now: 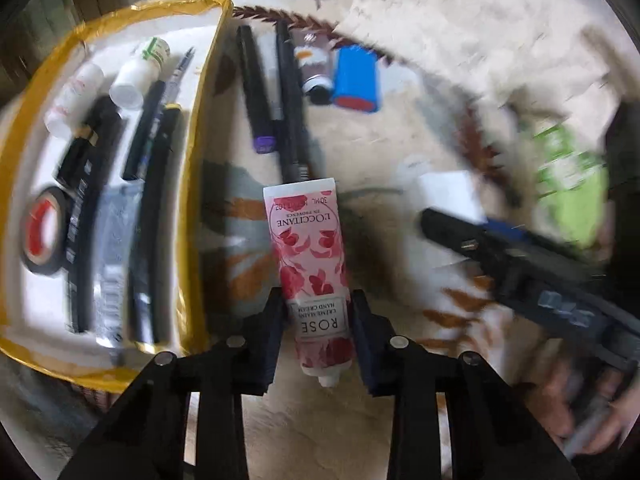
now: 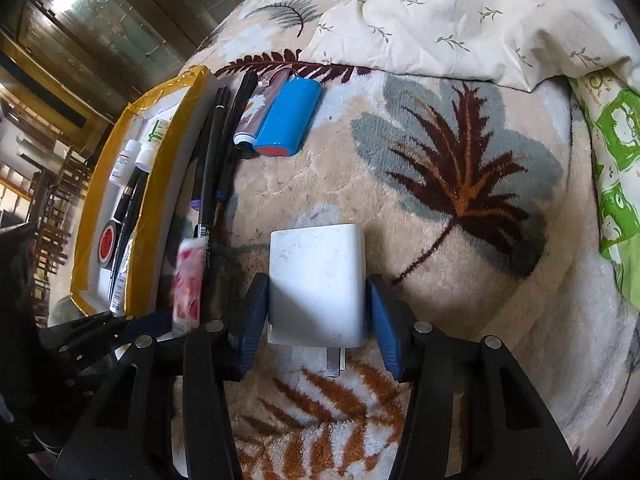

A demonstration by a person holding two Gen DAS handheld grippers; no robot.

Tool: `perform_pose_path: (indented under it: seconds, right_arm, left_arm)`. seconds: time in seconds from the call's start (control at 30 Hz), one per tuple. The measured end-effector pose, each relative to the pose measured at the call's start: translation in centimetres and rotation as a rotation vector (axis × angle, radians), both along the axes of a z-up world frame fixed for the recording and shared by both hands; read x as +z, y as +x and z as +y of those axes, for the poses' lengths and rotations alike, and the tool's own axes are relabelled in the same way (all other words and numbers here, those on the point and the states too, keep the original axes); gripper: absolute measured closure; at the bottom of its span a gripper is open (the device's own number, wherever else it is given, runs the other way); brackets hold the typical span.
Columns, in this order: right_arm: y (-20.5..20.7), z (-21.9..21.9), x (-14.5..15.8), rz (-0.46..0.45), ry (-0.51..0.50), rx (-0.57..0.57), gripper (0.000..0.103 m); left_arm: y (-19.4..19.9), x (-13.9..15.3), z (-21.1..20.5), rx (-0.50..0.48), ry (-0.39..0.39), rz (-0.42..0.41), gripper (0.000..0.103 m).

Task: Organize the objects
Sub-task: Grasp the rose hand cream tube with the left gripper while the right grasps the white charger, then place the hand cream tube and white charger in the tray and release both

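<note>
The left gripper [image 1: 318, 332] has its jaws clamped on the hand cream tube [image 1: 310, 264]; carry it level over the yellow rim into the tray [image 1: 188, 184]. The right gripper [image 2: 316, 320] has its jaws around the white charger [image 2: 318, 284] on the blanket [image 2: 460, 280], barely touching; squeeze before lifting.

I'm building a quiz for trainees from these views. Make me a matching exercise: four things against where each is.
Things:
1. hand cream tube
2. white charger
3. red tape roll
4. blue battery pack

Places:
A. inside the yellow-rimmed tray
B. between the right gripper fingers
C. on the blanket beside the pens
D. between the left gripper fingers

Pairs: 1-D, 2-B, 3-A, 4-C
</note>
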State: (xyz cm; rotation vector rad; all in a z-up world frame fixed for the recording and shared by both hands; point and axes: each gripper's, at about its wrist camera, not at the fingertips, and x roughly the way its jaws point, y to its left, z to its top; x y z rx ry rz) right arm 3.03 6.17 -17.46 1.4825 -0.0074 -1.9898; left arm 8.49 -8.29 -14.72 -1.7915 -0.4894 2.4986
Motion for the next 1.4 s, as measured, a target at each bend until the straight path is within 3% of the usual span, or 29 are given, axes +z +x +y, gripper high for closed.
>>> perform_pose_path:
  seconds: [0.07,0.23,0.33,0.5,0.67,1.0,1.17,1.4]
  right_arm:
    - [0.3,0.0,0.0,-0.004,-0.002,0.007,0.054]
    - [1.9,-0.9,-0.2,0.034,0.042,0.053,0.054]
    - [2.2,-1.2,-0.1,0.043,0.069,0.052,0.054]
    - [3.2,-1.1,0.5,-0.058,-0.057,0.076,0.055]
    - [4.7,-2.1,2.2,-0.073,-0.138,0.099,0.055]
    - [5.8,-8.0,6.4,-0.060,-0.237,0.183,0.055]
    - [5.6,-12.8,5.6,-0.066,-0.206,0.217,0.055]
    - [5.0,-16.6,4.1,-0.046,-0.133,0.220,0.055]
  left_arm:
    - [0.7,0.7,-0.6,0.009,0.043,0.038,0.071]
    - [0.6,-0.1,-1.3,0.037,0.065,0.010,0.071]
    - [1.4,1.3,-1.7,0.037,0.068,0.082,0.071]
    - [2.1,2.1,-3.0,0.072,0.097,0.124,0.071]
    - [3.8,4.8,-6.1,0.146,0.089,0.227,0.071]
    - [4.8,4.8,-15.9,0.311,0.076,0.230,0.071]
    - [4.0,3.3,-18.8,0.324,0.045,0.197,0.071]
    - [3.7,1.7,-19.6,0.327,0.074,0.185,0.071]
